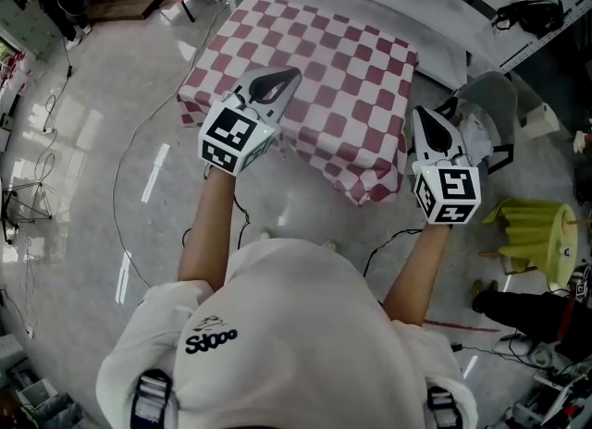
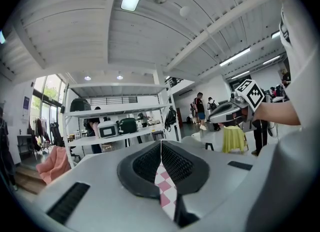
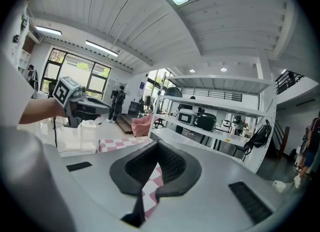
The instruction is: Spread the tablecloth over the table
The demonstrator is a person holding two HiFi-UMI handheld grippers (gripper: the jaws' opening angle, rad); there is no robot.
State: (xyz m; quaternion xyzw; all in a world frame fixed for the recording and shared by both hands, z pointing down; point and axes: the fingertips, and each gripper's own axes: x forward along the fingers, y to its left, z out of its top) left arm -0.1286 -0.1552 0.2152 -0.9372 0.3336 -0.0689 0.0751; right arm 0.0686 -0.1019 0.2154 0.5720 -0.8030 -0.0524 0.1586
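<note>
Tablecloth [image 1: 324, 67] — pinched inside left gripper [image 2: 161, 148] and right gripper [image 3: 157, 147] jaws

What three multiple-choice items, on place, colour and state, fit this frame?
1. The tablecloth lies: A in front of the person; B behind the person; C out of view.
2. Its checks are: A blue and white; B green and yellow; C pink and white.
3. The left gripper and right gripper are: A both open; B both shut on the tablecloth; C one open.
A: it spreads ahead of the person. C: seen in every view. B: both gripper views show jaws pinching it.
</note>
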